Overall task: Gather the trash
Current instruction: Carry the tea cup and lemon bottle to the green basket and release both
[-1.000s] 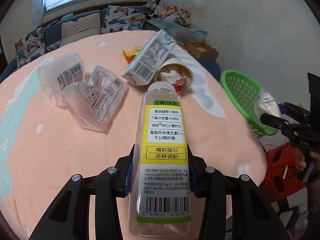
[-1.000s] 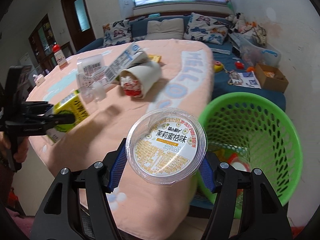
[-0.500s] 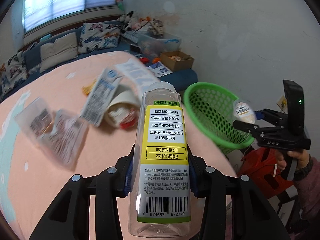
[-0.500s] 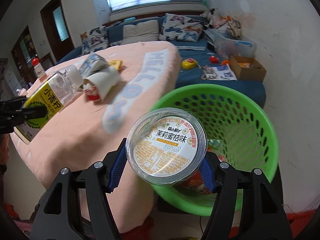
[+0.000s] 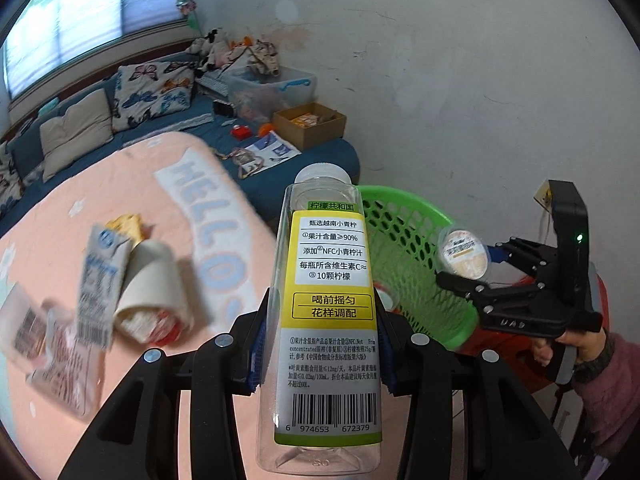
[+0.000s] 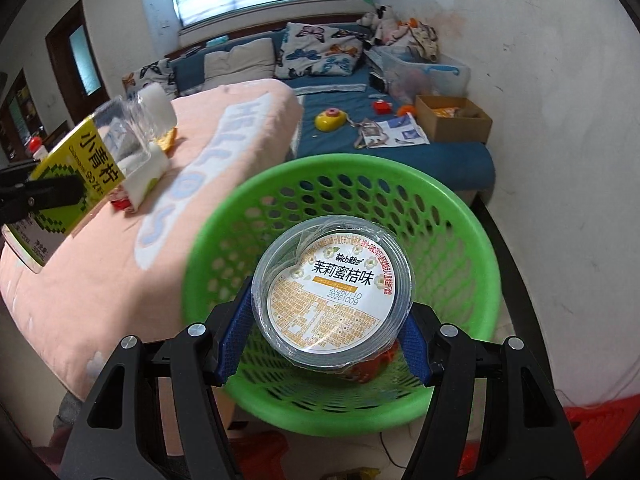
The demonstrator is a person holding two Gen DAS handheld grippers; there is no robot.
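Note:
My left gripper is shut on a clear empty bottle with a yellow label, held in the air near the table's edge; it also shows in the right wrist view. My right gripper is shut on a clear round cup with a printed lid, held over the open green basket. The basket and cup also show in the left wrist view, right of the bottle. Some red trash lies in the basket.
A milk carton, a tipped paper cup with wrappers and clear plastic packs lie on the pink-covered table. A blue sofa with a cardboard box stands behind the basket. A red stool is beside it.
Both grippers have swung right toward the basket. The cup has moved from beside the basket's rim to over its opening. The bottle has moved from over the table toward the basket.

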